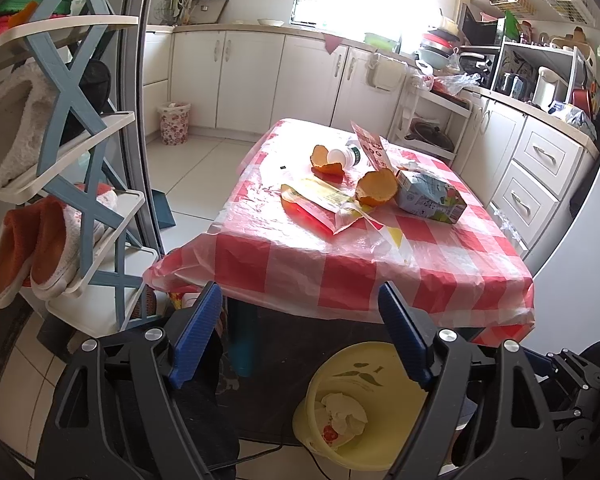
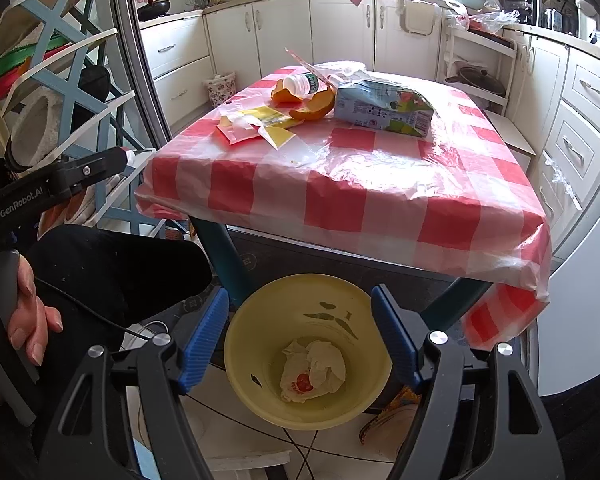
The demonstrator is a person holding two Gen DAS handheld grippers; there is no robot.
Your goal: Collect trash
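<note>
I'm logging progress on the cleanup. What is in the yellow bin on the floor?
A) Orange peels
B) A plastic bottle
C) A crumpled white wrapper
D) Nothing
C: only a crumpled white wrapper lies in the yellow bin; the peels and bottle are on the table.

your right gripper [image 2: 300, 334] hangs with fingers apart over the yellow bin [image 2: 260, 400], crumpled paper [image 2: 314, 368] inside; a carton [image 2: 384, 110] and orange peels [image 2: 314, 106] lie on the checked worktop [image 2: 340, 184].

Both wrist cameras look forward and downward from just in front of a checked-cloth table [image 1: 380, 256], near floor-side. Both share the tabletop and a yellow bin [image 2: 308, 360] below; the right view sits closer above the bin.
</note>
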